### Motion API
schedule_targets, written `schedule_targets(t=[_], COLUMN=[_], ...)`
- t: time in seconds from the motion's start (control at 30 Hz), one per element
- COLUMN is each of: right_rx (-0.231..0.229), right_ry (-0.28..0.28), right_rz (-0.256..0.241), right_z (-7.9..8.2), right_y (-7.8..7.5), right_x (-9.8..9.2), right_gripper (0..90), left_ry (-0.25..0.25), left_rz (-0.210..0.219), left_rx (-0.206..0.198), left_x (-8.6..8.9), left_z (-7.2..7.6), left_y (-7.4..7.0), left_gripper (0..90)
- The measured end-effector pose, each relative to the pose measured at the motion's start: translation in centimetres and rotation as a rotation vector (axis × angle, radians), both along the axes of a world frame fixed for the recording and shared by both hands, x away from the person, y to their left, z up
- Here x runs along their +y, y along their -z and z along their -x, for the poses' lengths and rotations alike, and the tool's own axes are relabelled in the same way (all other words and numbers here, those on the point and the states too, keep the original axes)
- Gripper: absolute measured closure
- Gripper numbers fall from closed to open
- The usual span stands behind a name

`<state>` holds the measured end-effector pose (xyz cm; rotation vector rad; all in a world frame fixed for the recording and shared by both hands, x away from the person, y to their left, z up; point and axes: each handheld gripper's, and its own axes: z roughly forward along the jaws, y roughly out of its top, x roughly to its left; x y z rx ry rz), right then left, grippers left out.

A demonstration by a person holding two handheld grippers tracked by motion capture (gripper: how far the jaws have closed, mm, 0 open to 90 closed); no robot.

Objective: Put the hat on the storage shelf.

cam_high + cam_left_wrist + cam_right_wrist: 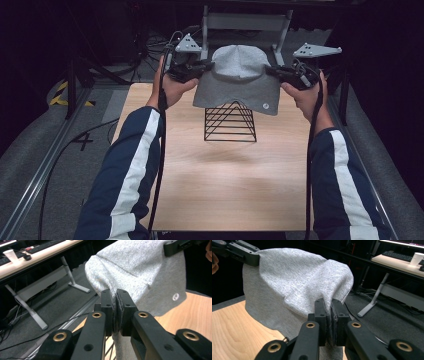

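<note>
Above the centre of the high view we hold a grey knit beanie stretched between our two grippers, hanging over the black wire rack that stands on the wooden table. Its lower hem drapes over the rack's peak; we cannot tell whether cloth and wire touch.

We judge the beanie light, soft and limp: it sags between the holds and will follow wherever we pull, with no stiffness of its own. The knit looks grippy rather than slippery and not fragile, though it may stretch. The side edges are the sensible places to hold it, and that is where we have it.

At the upper left of the high view our left gripper pinches one edge; in the left gripper view its jaws are closed on a fold of the fabric. At the upper right our right gripper is likewise clamped on the other edge, seen at the lower middle of the right gripper view, where the cloth rises from the jaws.

The beanie's opening and inside face away from us. A small round tag near the hem is too small to read. The rack's top is hidden behind the cloth.
</note>
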<state>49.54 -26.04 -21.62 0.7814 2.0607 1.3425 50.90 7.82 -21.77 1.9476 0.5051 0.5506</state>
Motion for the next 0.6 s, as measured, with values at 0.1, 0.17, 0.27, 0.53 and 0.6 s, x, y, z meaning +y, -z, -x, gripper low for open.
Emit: schedule_targets(t=[0.1, 0.17, 0.27, 0.53, 0.6], right_rx=[0.002, -0.002, 0.005, -0.014, -0.008], right_ry=[-0.004, -0.006, -0.001, -0.005, -0.006], right_rz=[0.001, 0.005, 0.007, 0.012, 0.019], right_z=[0.4, 0.5, 0.7, 1.6, 1.9], right_y=[0.1, 0.1, 0.3, -0.1, -0.2], right_x=[0.0, 0.0, 0.1, -0.2, -0.1], right_gripper=[85.0, 85.0, 85.0, 85.0, 85.0], left_ry=[0.008, 0.013, 0.019, 0.044, 0.048], left_rz=[-0.003, -0.011, -0.003, 0.000, -0.006], left_rx=[-0.001, 0.001, -0.001, -0.020, -0.016], left_x=[0.2, 0.1, 0.2, 0.2, 0.1], left_z=[0.3, 0.4, 0.6, 1.5, 1.7], left_y=[0.3, 0.6, 0.7, 0.3, 0.4], left_gripper=[84.9, 84.9, 84.9, 85.0, 85.0])
